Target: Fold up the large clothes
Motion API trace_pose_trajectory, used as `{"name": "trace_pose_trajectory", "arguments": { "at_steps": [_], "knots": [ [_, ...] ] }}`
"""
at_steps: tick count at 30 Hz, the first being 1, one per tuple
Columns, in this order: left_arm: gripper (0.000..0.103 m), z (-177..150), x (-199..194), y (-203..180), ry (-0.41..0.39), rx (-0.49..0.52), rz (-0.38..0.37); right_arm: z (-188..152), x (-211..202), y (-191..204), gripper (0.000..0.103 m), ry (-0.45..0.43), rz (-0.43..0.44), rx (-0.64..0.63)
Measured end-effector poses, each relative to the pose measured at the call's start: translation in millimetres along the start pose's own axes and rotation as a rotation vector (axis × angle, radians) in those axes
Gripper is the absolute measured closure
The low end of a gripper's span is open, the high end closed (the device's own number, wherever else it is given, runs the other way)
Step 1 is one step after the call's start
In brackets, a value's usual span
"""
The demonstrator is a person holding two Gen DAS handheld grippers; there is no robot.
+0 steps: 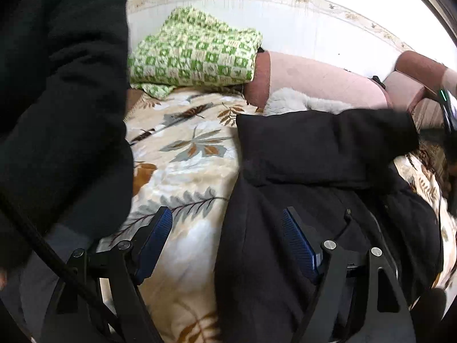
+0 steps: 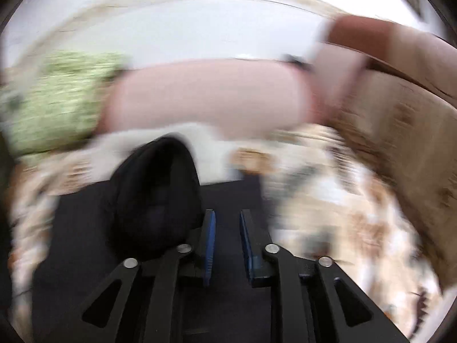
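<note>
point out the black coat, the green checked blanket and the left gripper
black coat (image 1: 322, 148), left wrist view, folded-over upper part
green checked blanket (image 1: 194, 54), left wrist view, middle of the bundle
left gripper (image 1: 228, 223), left wrist view, midway between fingertips

A cream blanket (image 1: 182, 154) with brown and grey leaves covers the bed. At its far edge lies a folded green and white knitted blanket (image 1: 194, 54). Beside it, along the same edge, rests a pink bolster (image 1: 320, 83) with a brown end, a white fluffy thing (image 1: 297, 101) just before it. Behind is a white wall (image 1: 285, 25).
</note>
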State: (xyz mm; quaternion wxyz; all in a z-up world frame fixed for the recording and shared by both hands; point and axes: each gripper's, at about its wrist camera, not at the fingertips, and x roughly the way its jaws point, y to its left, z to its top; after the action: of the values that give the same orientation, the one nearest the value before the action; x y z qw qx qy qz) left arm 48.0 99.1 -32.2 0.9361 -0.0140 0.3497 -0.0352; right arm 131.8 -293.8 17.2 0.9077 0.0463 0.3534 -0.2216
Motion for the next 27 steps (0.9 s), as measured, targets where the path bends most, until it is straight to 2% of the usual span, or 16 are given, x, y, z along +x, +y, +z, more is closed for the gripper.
{"name": "trace_pose_trajectory", "arguments": {
  "at_steps": [1, 2, 4, 6, 10, 12, 15, 18, 21, 23, 25, 26, 27],
  "knots": [
    [0.025, 4.6, 6.1, -0.7, 0.010, -0.007, -0.011, -3.1, 14.2, -28.1, 0.054, 0.051, -0.039, 0.034],
    [0.024, 12.6, 17.2, -2.3, 0.023, -0.011, -0.038, -6.0, 18.5, -44.7, 0.050, 0.070, -0.032, 0.062],
    [0.024, 24.6, 35.2, -7.8, 0.055, -0.006, -0.040, -18.8, 17.6, -75.1, 0.034, 0.059, 0.025, 0.114],
    [0.023, 39.5, 55.7, -16.2, 0.078, 0.010, -0.072, -26.8, 16.4, -84.2, 0.026, 0.044, 0.045, 0.100],
    [0.023, 69.7, 110.2, -33.4, 0.159, 0.011, -0.108, -46.6, 30.4, -85.2, 0.026, 0.072, 0.130, 0.074],
    [0.023, 82.2, 136.5, -38.9, 0.200, -0.010, -0.094, -49.8, 38.7, -84.8, 0.026, 0.079, 0.180, 0.100],
    [0.023, 99.2, 164.6, -49.9, 0.213, -0.037, -0.069, -44.2, 49.3, -85.2, 0.026, 0.095, 0.302, 0.219],
    [0.023, 110.1, 181.3, -62.1, 0.206, -0.028, -0.049, -33.1, 48.9, -73.2, 0.026, 0.055, 0.389, 0.301],
    [0.023, 112.6, 213.7, -71.4, 0.241, -0.004, 0.014, -21.9, 59.3, -40.4, 0.026, 0.031, 0.374, 0.211],
    [0.019, 111.0, 238.7, -72.5, 0.271, -0.002, 0.021, -21.5, 82.9, -20.3, 0.026, 0.066, 0.326, 0.151],
    [0.006, 110.3, 256.4, -69.9, 0.276, -0.011, 0.032, -25.3, 115.9, -6.5, 0.026, 0.104, 0.241, 0.109],
    [0.005, 110.7, 263.7, -66.5, 0.274, -0.028, 0.020, -28.0, 129.0, -5.0, 0.024, 0.117, 0.222, 0.101],
    [0.004, 110.7, 269.0, -62.6, 0.276, -0.046, 0.003, -30.9, 140.2, -5.2, 0.016, 0.123, 0.226, 0.108]
  ]
}}
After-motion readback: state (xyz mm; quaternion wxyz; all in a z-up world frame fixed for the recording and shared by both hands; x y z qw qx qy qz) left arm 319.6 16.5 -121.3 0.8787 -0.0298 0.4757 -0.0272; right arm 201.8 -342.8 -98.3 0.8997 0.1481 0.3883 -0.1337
